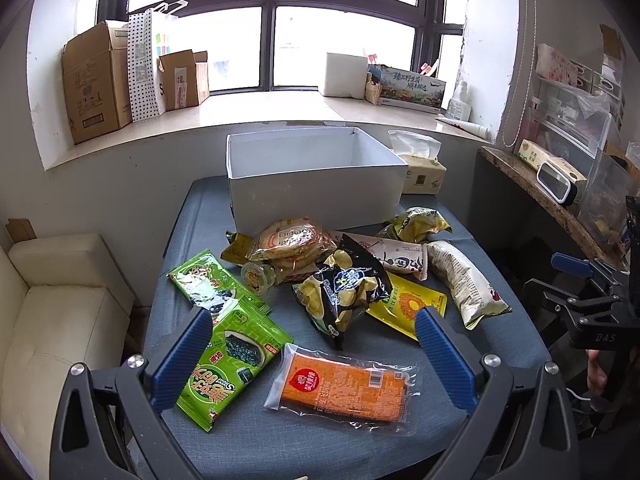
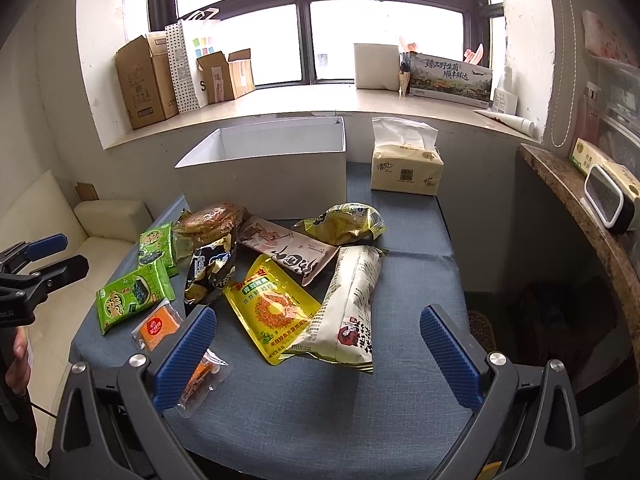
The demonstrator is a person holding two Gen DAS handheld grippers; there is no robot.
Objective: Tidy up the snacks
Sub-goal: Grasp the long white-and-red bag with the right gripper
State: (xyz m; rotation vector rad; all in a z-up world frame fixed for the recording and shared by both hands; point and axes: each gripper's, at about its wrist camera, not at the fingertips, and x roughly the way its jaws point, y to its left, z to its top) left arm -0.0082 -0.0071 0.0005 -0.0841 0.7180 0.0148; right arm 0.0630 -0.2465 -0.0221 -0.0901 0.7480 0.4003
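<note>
— Lying loose on the blue tablecloth (image 1: 192, 216): the snack pile (image 1: 340, 268), just in front of the white box (image 1: 316, 188). See it?

— Yes. Two green packets (image 1: 228, 336) at the left, an orange packet (image 1: 344, 390) nearest, a flat yellow pouch (image 2: 272, 308) beside a long cream bag (image 2: 352, 308).

— And the grippers?

— The left gripper (image 1: 314, 358) is spread wide above the orange packet, holding nothing. The right gripper (image 2: 316, 354) is spread just as wide over the cream bag's near end, also holding nothing.

— Beyond the box?

— A tissue pack (image 2: 406, 168) stands at its right, near the windowsill (image 2: 280, 104).
</note>
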